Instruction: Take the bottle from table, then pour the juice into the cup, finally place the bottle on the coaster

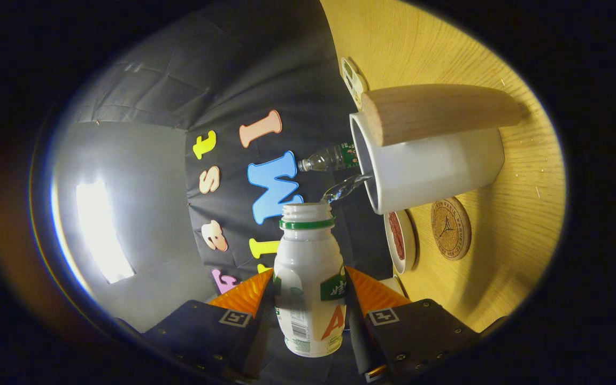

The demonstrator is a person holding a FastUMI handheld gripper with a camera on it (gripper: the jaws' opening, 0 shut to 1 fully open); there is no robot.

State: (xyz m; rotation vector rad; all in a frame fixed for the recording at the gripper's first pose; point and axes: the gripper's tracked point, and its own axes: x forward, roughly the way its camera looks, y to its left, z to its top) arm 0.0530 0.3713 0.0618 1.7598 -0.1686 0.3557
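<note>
My gripper (308, 291) is shut on a small white bottle (308, 278) with a green neck ring and no cap. The whole view is rolled on its side, so the bottle is tipped toward the cup. A thin clear stream (345, 187) runs from the bottle's mouth into the open top of the white cup (431, 168), just beyond the fingers. The cup has a wooden handle (436, 109) and stands on the yellow wooden table (522, 224). A round cork coaster (451, 228) lies on the table beside the cup's base.
A small white dish with red contents (400, 240) sits between the coaster and the fingers. A clear plastic bottle (332, 157) shows behind the cup's rim. A small white item (353, 80) lies at the table's far edge. Black cloth walls the booth behind.
</note>
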